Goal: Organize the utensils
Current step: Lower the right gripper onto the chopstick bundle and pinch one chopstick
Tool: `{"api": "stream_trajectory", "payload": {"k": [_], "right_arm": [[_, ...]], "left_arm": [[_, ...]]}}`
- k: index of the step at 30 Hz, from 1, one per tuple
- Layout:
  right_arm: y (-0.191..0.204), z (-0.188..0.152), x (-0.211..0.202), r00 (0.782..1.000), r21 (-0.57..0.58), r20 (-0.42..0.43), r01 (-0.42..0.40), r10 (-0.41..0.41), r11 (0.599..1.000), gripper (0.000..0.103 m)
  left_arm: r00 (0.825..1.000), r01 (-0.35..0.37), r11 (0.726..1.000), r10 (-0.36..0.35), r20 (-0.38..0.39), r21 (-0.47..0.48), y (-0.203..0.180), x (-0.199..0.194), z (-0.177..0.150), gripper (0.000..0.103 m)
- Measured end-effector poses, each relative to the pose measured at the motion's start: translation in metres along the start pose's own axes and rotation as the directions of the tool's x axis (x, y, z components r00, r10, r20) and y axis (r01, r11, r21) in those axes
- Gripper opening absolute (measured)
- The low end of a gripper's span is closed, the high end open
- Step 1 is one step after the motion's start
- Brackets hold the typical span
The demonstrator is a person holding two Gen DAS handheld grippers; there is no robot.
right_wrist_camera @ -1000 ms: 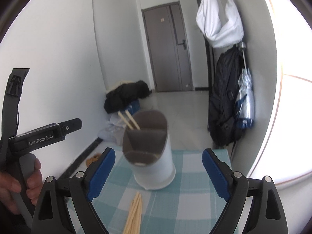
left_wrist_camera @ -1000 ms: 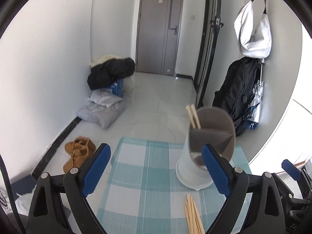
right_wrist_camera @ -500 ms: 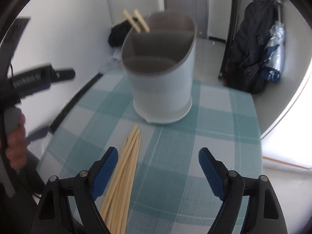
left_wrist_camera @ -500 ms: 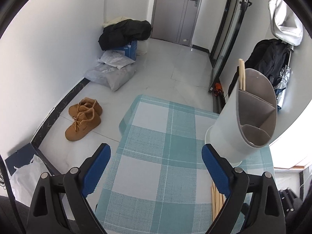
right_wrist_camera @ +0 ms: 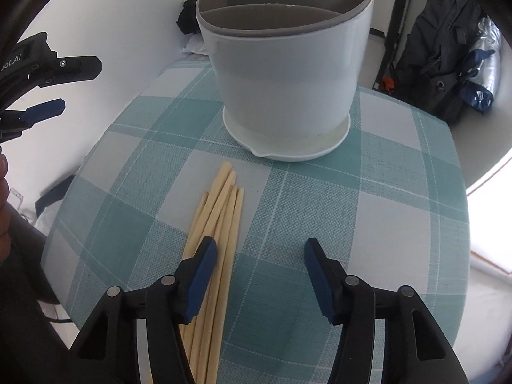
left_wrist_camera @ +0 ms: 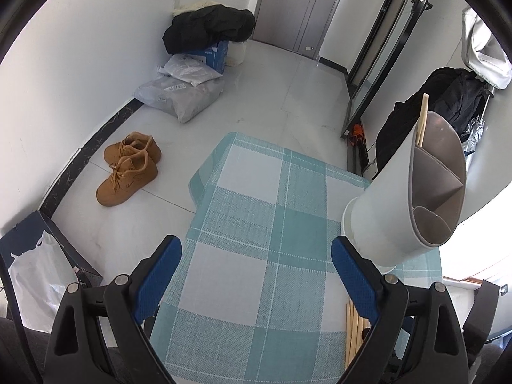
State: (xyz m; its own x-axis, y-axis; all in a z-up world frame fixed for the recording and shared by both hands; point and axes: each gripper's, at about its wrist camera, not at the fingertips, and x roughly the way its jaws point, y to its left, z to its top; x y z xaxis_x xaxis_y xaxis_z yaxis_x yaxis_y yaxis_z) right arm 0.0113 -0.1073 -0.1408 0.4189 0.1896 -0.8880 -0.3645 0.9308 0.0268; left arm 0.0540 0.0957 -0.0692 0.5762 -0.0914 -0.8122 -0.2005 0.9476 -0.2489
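- The right gripper points down at the table, which wears a teal-and-white checked cloth.
- Its jaws have just been closing and now stand partly apart; nothing is clasped, and only bare cloth shows between the blue pads.
- A bundle of pale wooden chopsticks lies flat on the cloth, its tips pointing toward the holder.
- The left pad of the right gripper sits over the near part of that bundle; whether it touches the sticks I cannot tell from this angle.
- The utensil holder, white with a grey rim and grey dividers, stands upright on its white saucer base, just beyond the chopstick tips and apart from them.
- In the left wrist view the left gripper is released, its jaws wide with only checked cloth between them.
- There the holder appears at the right side of the table, and one chopstick stands in its far compartment, poking above the rim.
- The ends of the loose chopsticks show on the cloth just behind the left gripper's right finger.
- On the floor beyond the table sit a pair of tan boots, grey parcels and a black jacket on a box by the wall.
- A black backpack leans by the wall at the right.
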Motion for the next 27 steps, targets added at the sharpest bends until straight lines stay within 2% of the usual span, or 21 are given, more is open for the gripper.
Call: {"api": "stream_trajectory", "payload": {"k": [3,10,17,24,27], "right_arm": [[0.002,0.001,0.000,1.000,-0.005,-0.007,0.005,-0.005,1.000,0.048],[-0.005,-0.002,-0.006,1.000,0.017,-0.024,0.017,-0.017,1.000,0.046],[0.010,0.005,-0.002,0.999,-0.040,-0.044,0.026,-0.028,0.999,0.044],[0.023,0.014,-0.001,0.994,-0.100,-0.056,0.091,-0.097,0.991,0.039],[0.031,0.021,0.003,0.994,-0.113,-0.052,0.088,-0.094,0.990,0.030]], "left_arm": [[1.000,0.006,1.000,-0.006,-0.015,-0.016,0.002,0.000,0.000,0.092],[0.999,0.016,0.999,-0.018,-0.030,-0.039,0.004,0.000,0.001,0.092],[0.999,0.008,0.998,-0.010,-0.039,-0.056,0.011,0.001,0.003,0.092],[0.999,-0.002,0.997,-0.001,-0.039,-0.077,0.017,0.001,0.006,0.092],[0.999,-0.015,0.998,0.013,-0.037,-0.064,0.016,0.001,0.006,0.092]]}}
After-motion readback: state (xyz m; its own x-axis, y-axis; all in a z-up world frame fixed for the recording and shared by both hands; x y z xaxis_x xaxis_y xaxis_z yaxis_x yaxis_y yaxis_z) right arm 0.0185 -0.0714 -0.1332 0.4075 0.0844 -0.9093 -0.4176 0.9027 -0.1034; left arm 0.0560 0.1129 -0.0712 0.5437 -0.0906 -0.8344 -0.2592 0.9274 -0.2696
